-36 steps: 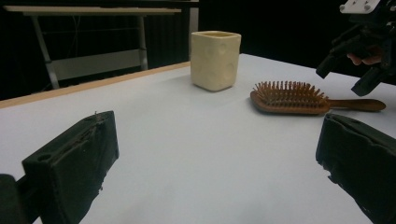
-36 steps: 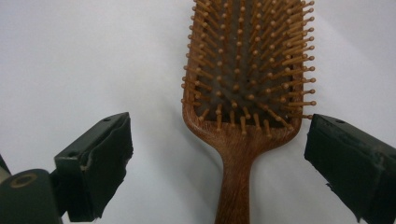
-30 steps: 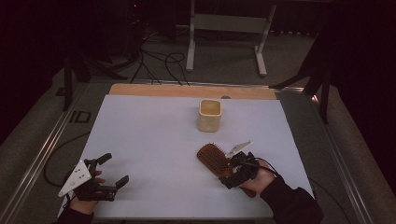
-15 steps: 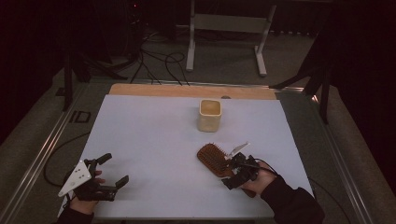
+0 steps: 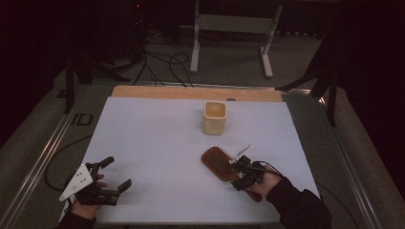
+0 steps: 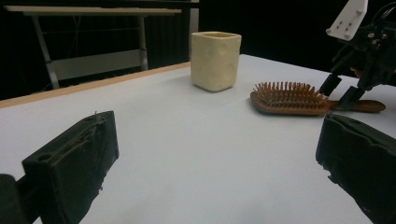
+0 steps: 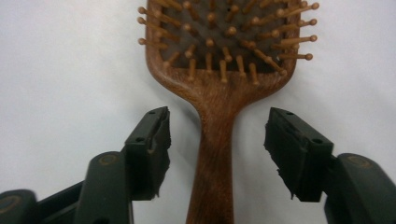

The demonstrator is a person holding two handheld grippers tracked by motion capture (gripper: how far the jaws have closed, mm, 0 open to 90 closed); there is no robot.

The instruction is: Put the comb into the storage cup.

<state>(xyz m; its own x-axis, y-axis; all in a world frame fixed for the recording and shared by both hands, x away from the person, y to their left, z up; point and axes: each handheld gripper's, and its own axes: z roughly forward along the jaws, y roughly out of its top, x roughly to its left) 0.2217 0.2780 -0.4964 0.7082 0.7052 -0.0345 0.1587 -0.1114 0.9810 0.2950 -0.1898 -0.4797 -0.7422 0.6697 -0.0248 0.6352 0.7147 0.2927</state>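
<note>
Your right gripper (image 7: 217,135) straddles, wide open, the stiff, light wooden hairbrush (image 7: 219,70); pinch its smooth handle at 6 o'clock.

A white sheet covers the bench (image 5: 157,138), leaving a strip of bare wood along the far edge. A cream cup (image 5: 214,117) stands upright toward the far middle. Nearer the front right lies a wooden hairbrush (image 5: 217,162), bristles up, well apart from the cup.
</note>
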